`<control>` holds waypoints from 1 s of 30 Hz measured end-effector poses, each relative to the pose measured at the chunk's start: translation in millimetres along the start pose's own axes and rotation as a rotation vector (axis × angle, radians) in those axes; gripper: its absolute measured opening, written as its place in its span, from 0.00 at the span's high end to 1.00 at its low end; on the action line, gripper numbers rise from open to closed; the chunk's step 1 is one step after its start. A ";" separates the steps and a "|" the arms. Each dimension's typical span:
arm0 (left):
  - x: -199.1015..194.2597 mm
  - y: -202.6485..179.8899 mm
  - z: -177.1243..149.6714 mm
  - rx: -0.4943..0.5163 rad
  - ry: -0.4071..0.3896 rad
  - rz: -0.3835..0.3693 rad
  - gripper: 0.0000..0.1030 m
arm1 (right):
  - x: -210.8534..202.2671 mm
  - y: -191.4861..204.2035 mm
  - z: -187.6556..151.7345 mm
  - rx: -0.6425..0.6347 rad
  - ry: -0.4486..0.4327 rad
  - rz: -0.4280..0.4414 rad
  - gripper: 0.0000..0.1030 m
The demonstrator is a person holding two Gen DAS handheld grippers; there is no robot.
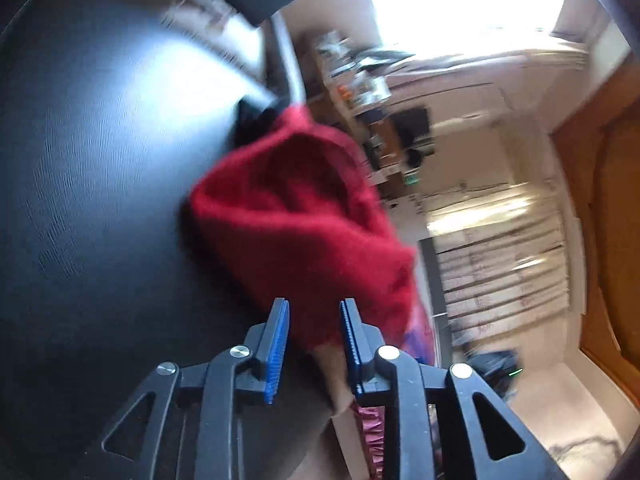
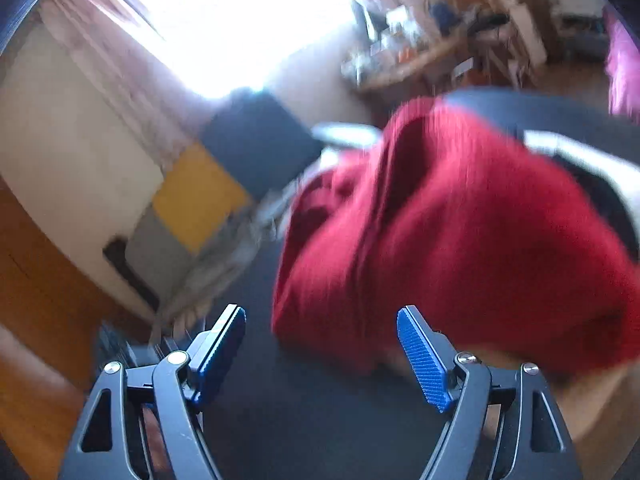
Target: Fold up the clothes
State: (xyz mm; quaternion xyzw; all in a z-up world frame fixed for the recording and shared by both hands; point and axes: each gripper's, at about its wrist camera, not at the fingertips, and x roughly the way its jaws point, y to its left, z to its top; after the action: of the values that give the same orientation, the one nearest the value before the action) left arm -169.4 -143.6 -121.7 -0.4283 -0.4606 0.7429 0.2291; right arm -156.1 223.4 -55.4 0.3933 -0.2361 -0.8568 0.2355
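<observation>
Red garment (image 1: 296, 216) sits bunched in a loose heap on the dark table (image 1: 100, 200), not flat; left gripper (image 1: 314, 344) fingers narrowly parted with nothing pinched, right gripper (image 2: 322, 354) spread wide, likely ready to grab an edge.

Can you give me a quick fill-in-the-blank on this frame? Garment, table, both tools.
1. The crumpled garment on the table is ____ in colour.
2. The table under it has a ____ top.
3. The ribbed pads on the right tool are ____ in colour.
4. The right tool's jaws stand wide ____, with no cloth between them; the left tool has a narrower gap.

Missing words: red; black; blue; open
</observation>
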 end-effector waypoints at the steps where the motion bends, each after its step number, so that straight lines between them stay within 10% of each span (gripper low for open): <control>1: 10.8 3.2 -2.5 -0.005 0.017 0.014 0.76 | 5.9 -2.7 7.2 0.008 -0.006 -0.004 0.13; 3: 26.9 7.3 -5.7 -0.016 0.045 0.020 0.75 | 17.8 -8.2 21.7 0.024 -0.017 -0.012 0.00; 9: 45.6 8.5 -5.5 -0.003 0.056 0.003 0.71 | 53.5 -24.5 65.2 0.072 -0.051 -0.037 0.07; 11: 46.5 12.6 -6.4 -0.031 0.066 -0.019 0.69 | 63.9 -23.9 63.5 0.059 -0.034 -0.046 0.90; 12: 46.5 15.9 -9.2 -0.047 0.064 -0.041 0.68 | 71.9 -29.8 61.8 0.107 0.004 0.000 0.94; 17: 43.3 30.9 -19.0 -0.161 0.028 -0.166 0.45 | 43.0 -23.2 61.0 0.175 -0.063 0.252 0.94; 23: 49.2 26.1 -15.1 -0.265 0.034 -0.305 0.28 | 9.9 -8.4 29.0 0.112 -0.032 0.300 0.94; 30: 73.7 5.9 -5.0 -0.245 0.096 -0.220 0.26 | 7.9 -12.6 -20.1 0.132 0.055 0.331 0.94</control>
State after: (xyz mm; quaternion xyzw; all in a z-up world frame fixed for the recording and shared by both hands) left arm -203.7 -89.7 -159.3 -0.4349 -0.5803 0.6304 0.2770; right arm -147.7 224.1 -78.9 0.3871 -0.3467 -0.7779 0.3533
